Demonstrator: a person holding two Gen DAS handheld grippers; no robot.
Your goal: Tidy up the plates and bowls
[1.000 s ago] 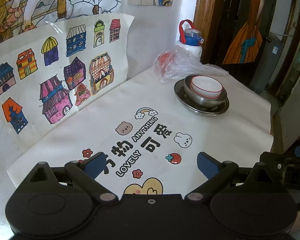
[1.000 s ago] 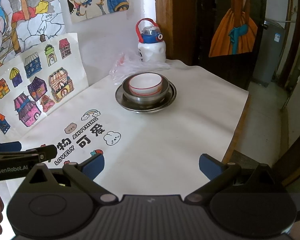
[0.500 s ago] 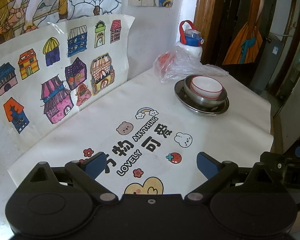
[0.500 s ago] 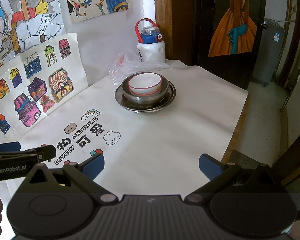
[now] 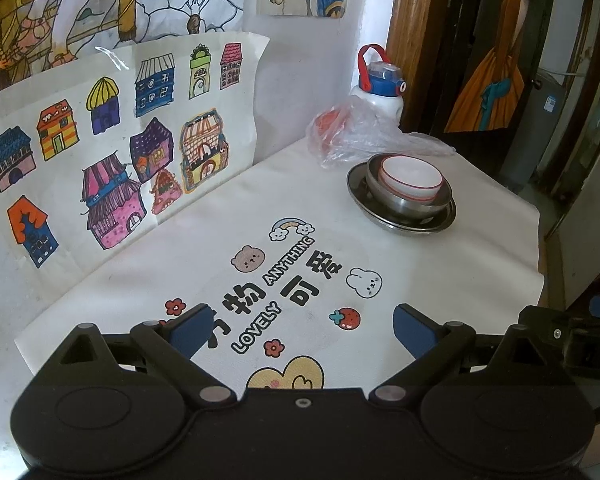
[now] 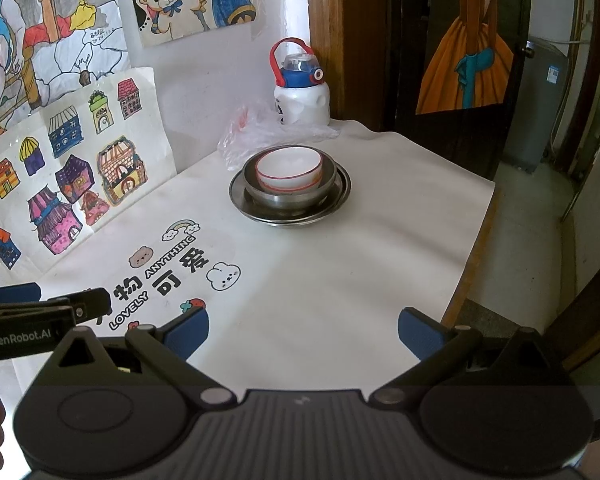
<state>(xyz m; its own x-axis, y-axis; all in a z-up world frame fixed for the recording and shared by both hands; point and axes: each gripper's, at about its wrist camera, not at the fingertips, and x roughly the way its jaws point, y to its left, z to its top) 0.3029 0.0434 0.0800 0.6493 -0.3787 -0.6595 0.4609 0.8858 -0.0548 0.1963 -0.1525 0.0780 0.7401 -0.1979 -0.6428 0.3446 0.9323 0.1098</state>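
Apparently nested by size, the white bowl sits in the steel bowl on the steel plate (tidy already); I hold both grippers wide, empty, well back.

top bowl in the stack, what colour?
White bowl with a red rim line; clearest in the right wrist view.
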